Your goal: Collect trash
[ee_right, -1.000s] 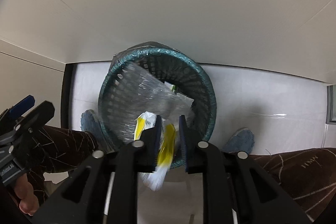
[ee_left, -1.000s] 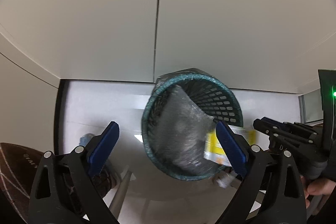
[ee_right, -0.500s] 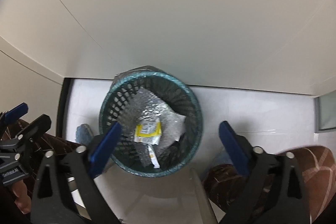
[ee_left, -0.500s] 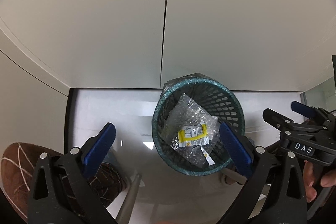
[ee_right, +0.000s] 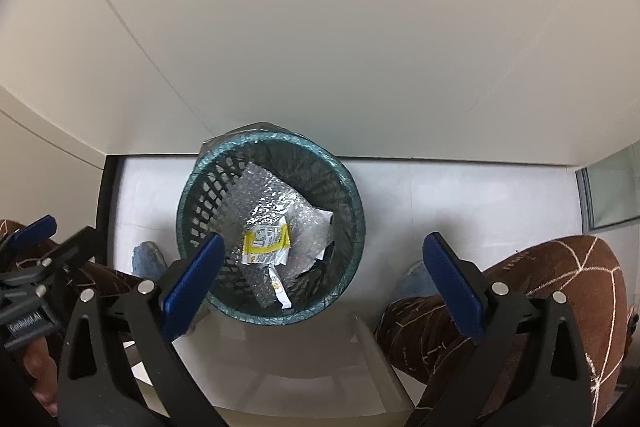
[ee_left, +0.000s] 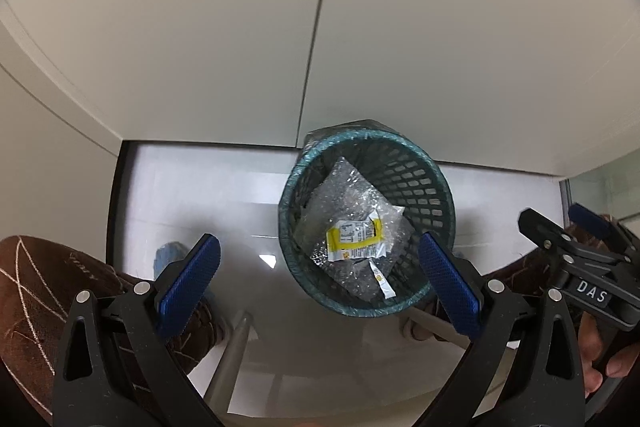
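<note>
White floor by pale wall: teal mesh plastic bin (ee_left: 400, 183) holds yellow-white crinkled wrapper (ee_left: 354, 241) on bubble wrap (ee_left: 348, 195) — light, limp, likely slippery; pinch an edge. Left gripper (ee_left: 320, 277), right gripper (ee_right: 326, 277) agape, empty.

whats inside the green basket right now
Inside the green basket: a bubble wrap sheet, a yellow wrapper on top, and a small white strip. The wrap hides anything beneath it.
</note>
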